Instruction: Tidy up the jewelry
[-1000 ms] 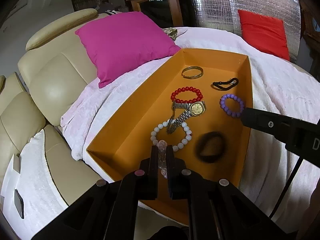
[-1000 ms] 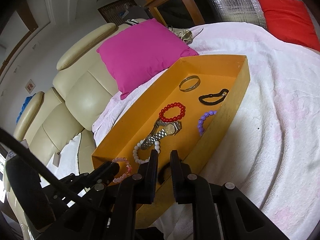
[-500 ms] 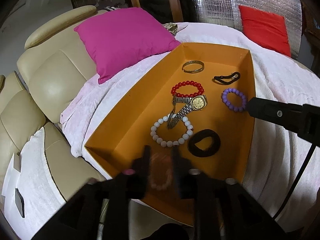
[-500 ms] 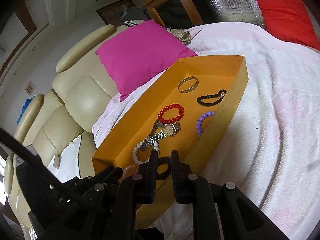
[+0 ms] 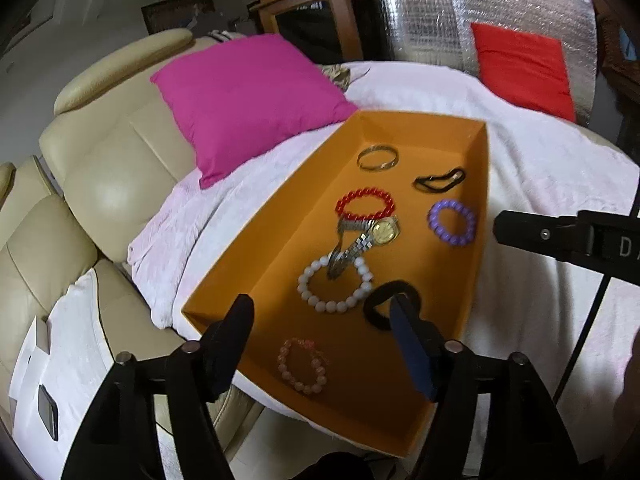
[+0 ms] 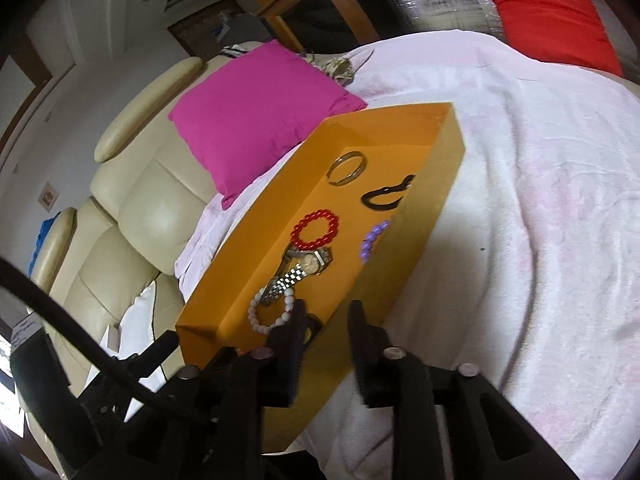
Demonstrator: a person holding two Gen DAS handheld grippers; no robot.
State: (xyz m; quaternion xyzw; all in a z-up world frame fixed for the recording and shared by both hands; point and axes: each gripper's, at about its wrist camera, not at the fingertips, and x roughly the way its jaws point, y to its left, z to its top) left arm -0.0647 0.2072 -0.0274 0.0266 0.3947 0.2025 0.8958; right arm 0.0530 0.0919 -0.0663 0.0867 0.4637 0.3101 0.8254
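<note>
Your left hand-held gripper (image 5: 322,312) hangs over the near end of the orange box (image 5: 482,184), fingers spread wide and grasping nothing. Directly between them, on the box floor, lies the pink bead bracelet (image 5: 302,366), free of both fingers.

Beyond it in the left wrist view:
- white bead bracelet (image 5: 334,284), with the strap of the gold wristwatch (image 5: 384,230) lying across its far side;
- black hair tie (image 5: 390,302), just right of the white beads and partly hidden by your right-side finger;
- red bead bracelet (image 5: 364,204), touching the watch strap;
- purple bead bracelet (image 5: 452,222), near the right wall;
- black cord bracelet (image 5: 440,179) and gold bangle (image 5: 377,158), at the far end.

Your right hand-held gripper (image 6: 324,316) sits at the box's right wall near the close end. Its fingers stand a little apart with nothing between them. From the left wrist view you see it only as a dark bar (image 5: 560,236) to the right of the box, above the blanket.

The box rests on a pale pink blanket (image 6: 540,200). A magenta cushion (image 5: 248,96) lies just beside its far left corner, against the cream leather sofa (image 5: 100,184). A red cushion (image 5: 524,68) sits well beyond.
</note>
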